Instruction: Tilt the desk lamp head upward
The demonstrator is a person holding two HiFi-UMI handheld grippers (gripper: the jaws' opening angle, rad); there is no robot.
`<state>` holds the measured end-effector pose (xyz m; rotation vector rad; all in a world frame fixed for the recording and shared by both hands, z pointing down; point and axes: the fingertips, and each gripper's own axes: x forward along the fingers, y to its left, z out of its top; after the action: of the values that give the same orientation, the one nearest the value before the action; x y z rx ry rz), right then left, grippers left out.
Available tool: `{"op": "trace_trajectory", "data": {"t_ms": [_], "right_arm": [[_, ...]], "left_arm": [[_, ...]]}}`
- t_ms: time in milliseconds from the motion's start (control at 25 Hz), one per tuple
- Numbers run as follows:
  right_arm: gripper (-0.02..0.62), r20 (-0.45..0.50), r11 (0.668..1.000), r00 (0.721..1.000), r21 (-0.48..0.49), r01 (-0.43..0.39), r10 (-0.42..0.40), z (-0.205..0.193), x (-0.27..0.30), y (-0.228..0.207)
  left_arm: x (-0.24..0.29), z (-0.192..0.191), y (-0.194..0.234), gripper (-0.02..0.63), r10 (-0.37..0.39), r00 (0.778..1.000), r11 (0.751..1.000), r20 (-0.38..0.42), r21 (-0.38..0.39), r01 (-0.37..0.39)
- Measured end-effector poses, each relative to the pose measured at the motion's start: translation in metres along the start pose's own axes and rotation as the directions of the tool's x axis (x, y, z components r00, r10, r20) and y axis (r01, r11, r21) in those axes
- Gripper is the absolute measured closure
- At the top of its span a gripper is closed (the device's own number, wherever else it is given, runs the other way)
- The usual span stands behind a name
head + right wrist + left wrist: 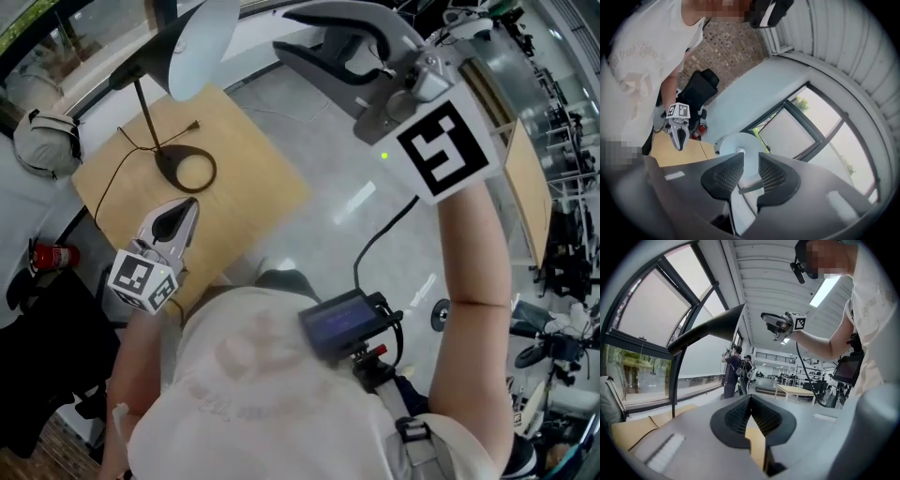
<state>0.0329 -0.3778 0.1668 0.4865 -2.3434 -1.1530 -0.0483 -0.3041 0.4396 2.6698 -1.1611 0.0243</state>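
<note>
The desk lamp stands on a wooden table (253, 178). Its ring base (187, 169) and thin stem rise to the cone-shaped lamp head (202, 42), white inside and dark outside. My right gripper (283, 30) hovers level with the head, just to its right and apart from it. In the right gripper view the white inside of the lamp head (736, 145) shows beyond the right gripper (751, 166), which is open with nothing between its pads. My left gripper (178, 220) hangs low over the table's near edge, shut and empty. In the left gripper view the left gripper (750, 401) points toward the dark lamp head (717, 326) above.
The lamp's cable (122, 164) loops across the table. A red fire extinguisher (52, 255) and a person in a cap (42, 136) are at the left. More tables (525, 178) stand to the right, and two people (736, 369) stand far off by the windows.
</note>
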Motion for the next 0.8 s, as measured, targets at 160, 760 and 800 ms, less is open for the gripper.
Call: {"op": "trace_trajectory", "data": {"t_ms": [160,760,800], "right_arm": [[0.513,0.081,0.965,0.995,0.260,0.034,-0.057,-0.011,-0.033,0.024],[0.581,0.104,0.605,0.994,0.790,-0.098,0.025,-0.127,-0.092,0.247],[0.581,0.109,0.585,0.993,0.804,-0.109,0.035,-0.129,-0.095,0.258]], "left_arm": [[0.000,-0.007,-0.030,0.606,-0.013,1.000,1.000,-0.010,0.000,0.013],[-0.025,-0.036,-0.111,0.606,0.127,0.989,0.992,-0.072,0.006,-0.127],[-0.032,-0.039,-0.113,0.606,0.143,0.986,0.990,-0.082,0.005,-0.143]]}}
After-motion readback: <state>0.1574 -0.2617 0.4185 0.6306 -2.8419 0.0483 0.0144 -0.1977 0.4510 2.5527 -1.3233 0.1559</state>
